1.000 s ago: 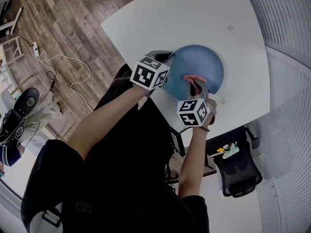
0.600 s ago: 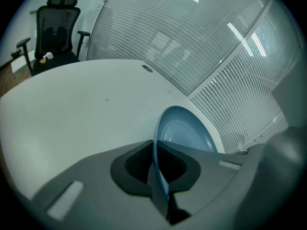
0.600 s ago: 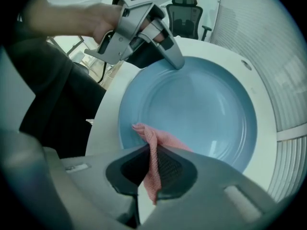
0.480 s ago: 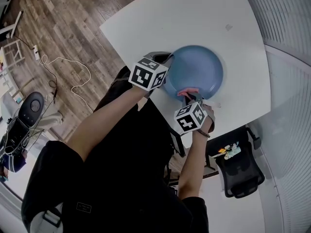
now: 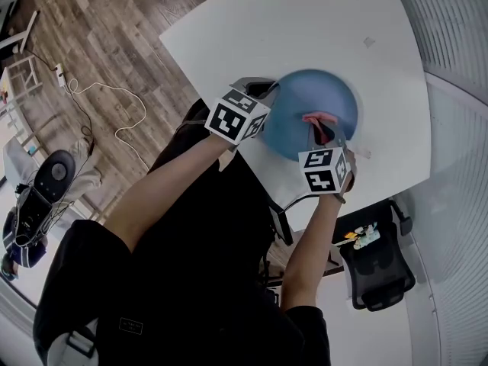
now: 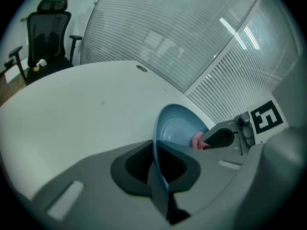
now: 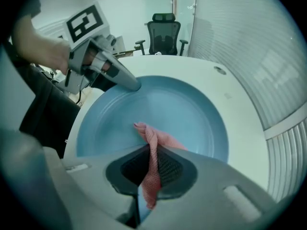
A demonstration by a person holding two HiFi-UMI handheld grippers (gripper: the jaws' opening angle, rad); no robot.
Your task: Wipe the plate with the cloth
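- The right gripper (image 5: pixel 323 133), clamped on the pink cloth (image 5: pixel 316 118), has swept across the blue plate (image 5: pixel 301 97) from its near rim half a second ago towards its right side, so I judge a wiping stroke is under way.
- The left gripper (image 5: pixel 267 91) pinches the plate's left rim, steadying it on the white table (image 5: pixel 290 29).
- The plate holds only the cloth; no residue shows.

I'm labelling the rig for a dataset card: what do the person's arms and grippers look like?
The left hand-held gripper and right hand-held gripper are grey plastic with dark textured jaw pads. Each carries a white cube printed with black square markers. The person wears a black short-sleeved top.
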